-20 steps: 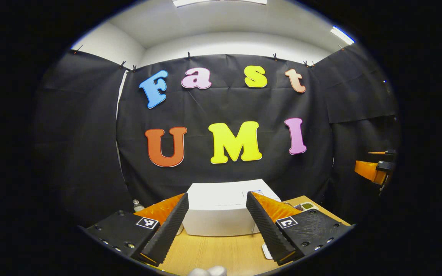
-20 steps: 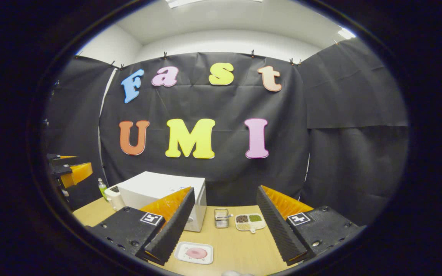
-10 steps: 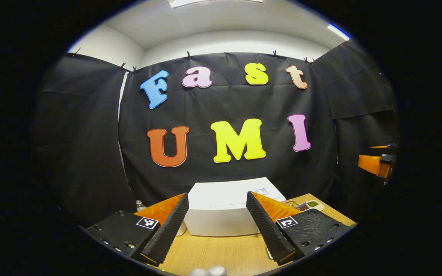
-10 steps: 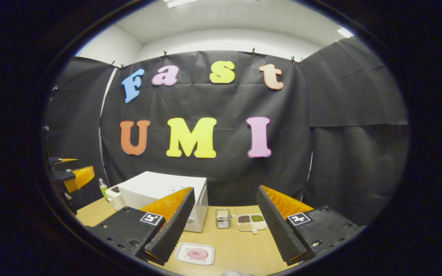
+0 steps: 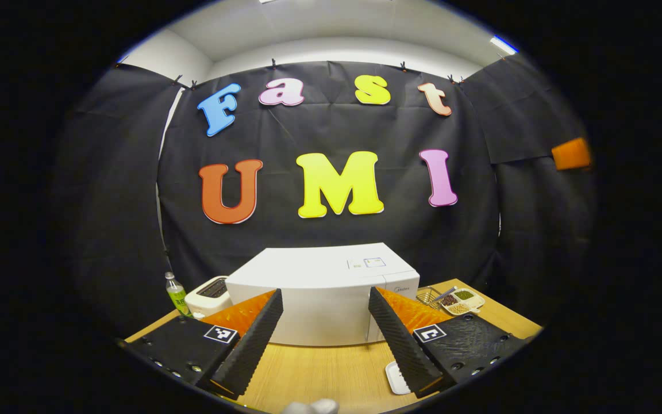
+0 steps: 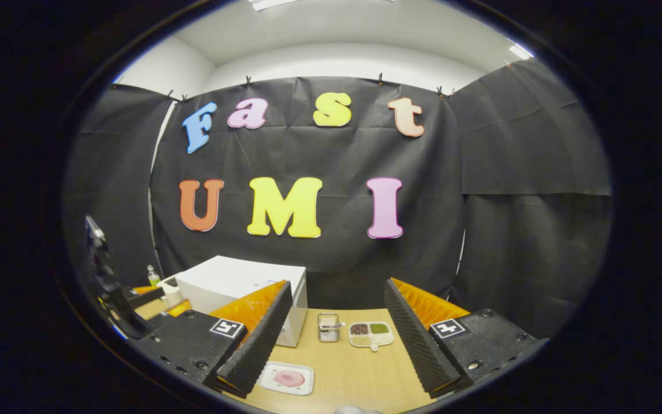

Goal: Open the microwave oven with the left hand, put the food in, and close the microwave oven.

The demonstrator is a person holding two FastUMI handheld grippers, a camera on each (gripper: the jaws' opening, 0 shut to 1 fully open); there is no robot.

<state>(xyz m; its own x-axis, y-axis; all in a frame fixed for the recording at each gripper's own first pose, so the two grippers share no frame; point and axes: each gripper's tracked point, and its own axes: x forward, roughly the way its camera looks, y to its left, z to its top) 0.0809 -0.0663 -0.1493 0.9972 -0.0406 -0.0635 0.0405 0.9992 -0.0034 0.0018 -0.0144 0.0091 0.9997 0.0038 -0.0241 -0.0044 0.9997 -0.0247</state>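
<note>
A white microwave oven [image 5: 322, 299] sits with its door closed toward the back of the wooden bench [image 5: 319, 374], seen straight ahead in the left gripper view. The left claw [image 5: 324, 339] hangs above the bench's near edge, its two fingers spread wide with nothing between them, framing the oven's front without touching it. A white toaster [image 5: 207, 296] stands just beside the oven toward the bench's left rear corner, with a small green-labelled bottle [image 5: 176, 294] next to it. Toward the right rear corner rest a wire basket [image 5: 426, 296] and a divided dish of grains [image 5: 462, 301].

In the right gripper view, the right claw [image 6: 337, 339] also stands spread and empty over the bench's near edge. The food [image 6: 289, 378], a round pink item, lies on a white square plate [image 6: 270, 376] near the front edge, in front of the oven's right end and apart from it. The plate's corner [image 5: 395, 376] peeks out beside the left claw's finger in the left gripper view.
</note>
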